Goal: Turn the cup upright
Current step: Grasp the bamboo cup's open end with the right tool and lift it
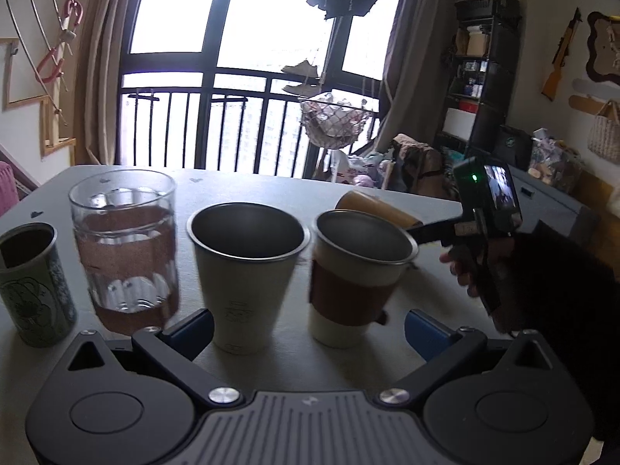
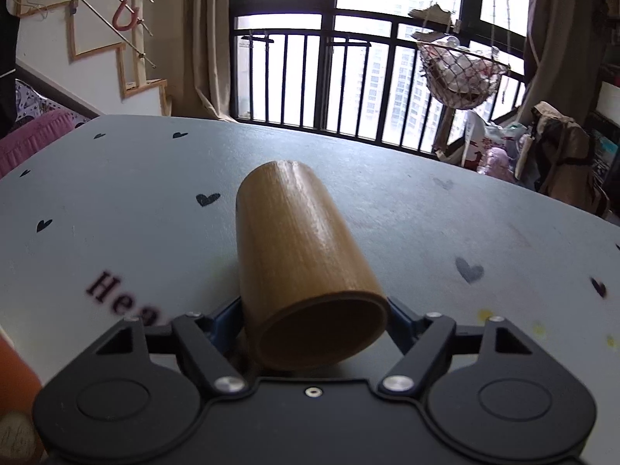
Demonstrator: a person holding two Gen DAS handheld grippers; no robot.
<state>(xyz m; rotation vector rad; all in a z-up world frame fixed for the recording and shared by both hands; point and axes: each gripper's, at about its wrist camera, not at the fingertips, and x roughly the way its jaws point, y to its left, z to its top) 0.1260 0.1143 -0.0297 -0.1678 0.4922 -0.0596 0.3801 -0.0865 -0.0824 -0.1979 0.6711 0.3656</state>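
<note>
1. I am holding my right gripper (image 2: 316,321) low over the table (image 2: 445,232), its jaws narrowed around the wooden cup (image 2: 302,255).
2. The blue fingers (image 2: 223,319) are sitting at either side of the cup near its open mouth, and they seem to be pressing on its wall, though the cup is hiding the contact itself.
3. The cup is lying on its side, mouth turned toward my right gripper, closed base pointing away toward the window (image 2: 387,38).
4. The cup is tilting a little, its far end resting on the table and swung slightly to the left.
5. I am keeping my left gripper (image 1: 310,333) wide open, its jaws spread well apart and holding nothing.
6. Between its blue fingers (image 1: 193,329), just ahead, a steel cup (image 1: 244,271) is standing upright; I cannot tell whether the left finger is touching it.
7. Just right of it, a sleeved cup (image 1: 356,275) is standing upright, close to the right finger but apart from it.
8. Left of the left finger, a glass (image 1: 126,244) is standing upright, and farther left a green can (image 1: 33,283).
9. From the left wrist view, the wooden cup (image 1: 372,205) is showing behind the sleeved cup, ahead and to the right, with my right gripper (image 1: 426,230) reaching in at its near end and my right hand (image 1: 484,271) on the handle.
</note>
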